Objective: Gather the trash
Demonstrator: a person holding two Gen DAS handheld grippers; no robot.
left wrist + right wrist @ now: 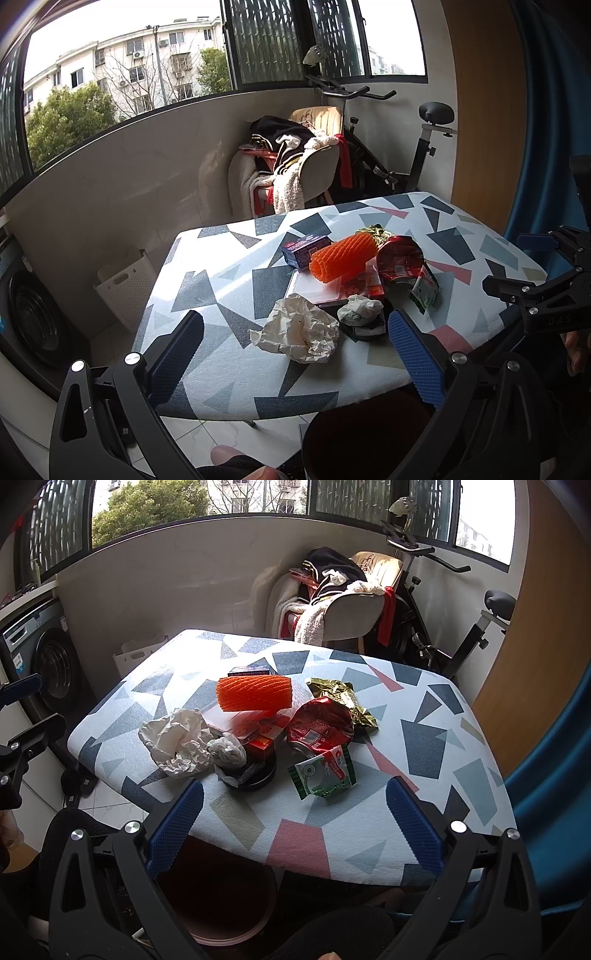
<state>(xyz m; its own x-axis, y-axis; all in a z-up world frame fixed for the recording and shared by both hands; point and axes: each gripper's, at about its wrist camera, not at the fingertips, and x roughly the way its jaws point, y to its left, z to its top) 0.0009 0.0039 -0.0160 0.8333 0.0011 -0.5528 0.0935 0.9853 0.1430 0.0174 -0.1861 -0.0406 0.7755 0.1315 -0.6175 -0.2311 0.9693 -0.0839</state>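
1. Hovering wide open and empty, the left gripper (295,354) faces the crumpled paper (297,328) at the table's (207,295) near edge.
2. Wide open and empty too, the right gripper (295,819) faces the green wrapper (323,773).
3. Nothing seems collected yet; the next move likely means closing on one piece and dropping it in the bin (221,897) below.

Home — enclosed apartment balcony used as laundry and storage nook. Front-loading washing machine (44,661) by wall, white perforated laundry basket (127,284) on tiled floor, exercise bike (402,147), armchair (314,162) heaped with clothes and blanket. Wide windows (122,74) face residential block and trees — upper storey.
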